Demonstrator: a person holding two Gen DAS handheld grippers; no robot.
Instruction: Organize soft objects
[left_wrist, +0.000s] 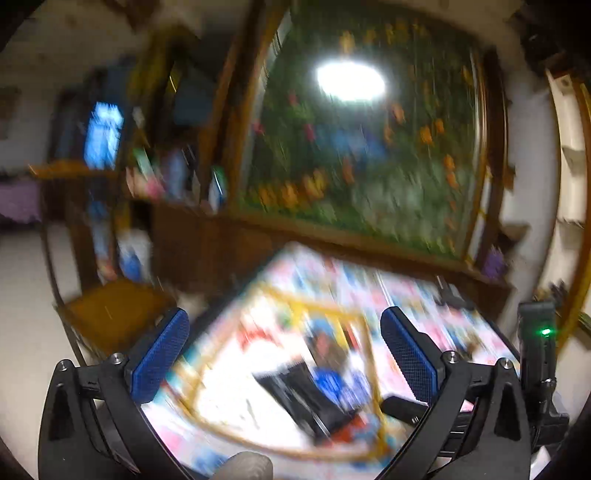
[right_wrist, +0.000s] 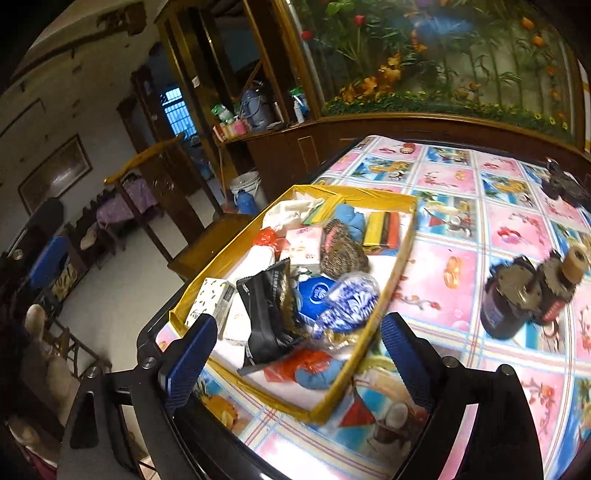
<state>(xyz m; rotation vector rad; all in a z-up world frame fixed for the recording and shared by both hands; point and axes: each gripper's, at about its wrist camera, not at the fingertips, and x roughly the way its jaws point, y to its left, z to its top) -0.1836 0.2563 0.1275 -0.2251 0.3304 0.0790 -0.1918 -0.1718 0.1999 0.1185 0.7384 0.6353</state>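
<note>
A: Right gripper status?

B: Jaws wide apart, nothing between the pads. It hangs over the near end of the yellow tray on the patterned tablecloth.

A: Soft items?

B: All lying in the tray: black pouch, blue-and-white bag, tissue pack.

A: Left gripper?

B: Jaws also spread, empty. View badly blurred.

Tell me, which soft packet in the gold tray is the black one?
The shiny black foil pouch near the front of the gold-edged cardboard tray. It lies beside the blue-and-white patterned bag; no other packet there is black.
</note>
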